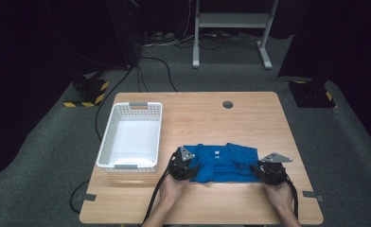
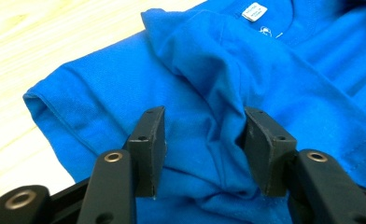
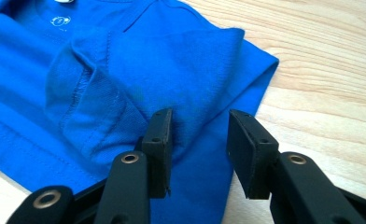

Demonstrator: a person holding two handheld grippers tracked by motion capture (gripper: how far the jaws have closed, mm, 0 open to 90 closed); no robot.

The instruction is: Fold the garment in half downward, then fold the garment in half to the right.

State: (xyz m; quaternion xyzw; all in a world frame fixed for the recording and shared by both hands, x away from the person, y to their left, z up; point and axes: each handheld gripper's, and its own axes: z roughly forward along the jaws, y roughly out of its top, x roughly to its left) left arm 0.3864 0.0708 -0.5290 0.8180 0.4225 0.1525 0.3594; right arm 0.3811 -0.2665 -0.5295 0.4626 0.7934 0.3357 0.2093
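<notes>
Mid-fold on the blue shirt (image 1: 224,163): left gripper (image 1: 182,166) at 9 o'clock, right gripper (image 1: 268,171) at 3, both spread, pinching nothing. Next probably regrip the fold.

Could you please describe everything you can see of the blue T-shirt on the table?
The bright blue knit-cotton T-shirt lies folded into a flat, wide rectangle on the near middle of the light wooden table, right of the white plastic basket. Its collar, with a small white label, faces up. Stitched hems and creased sleeve folds show at both ends. The left claw and right claw stand open over those ends, fabric bunched between their jaws.
</notes>
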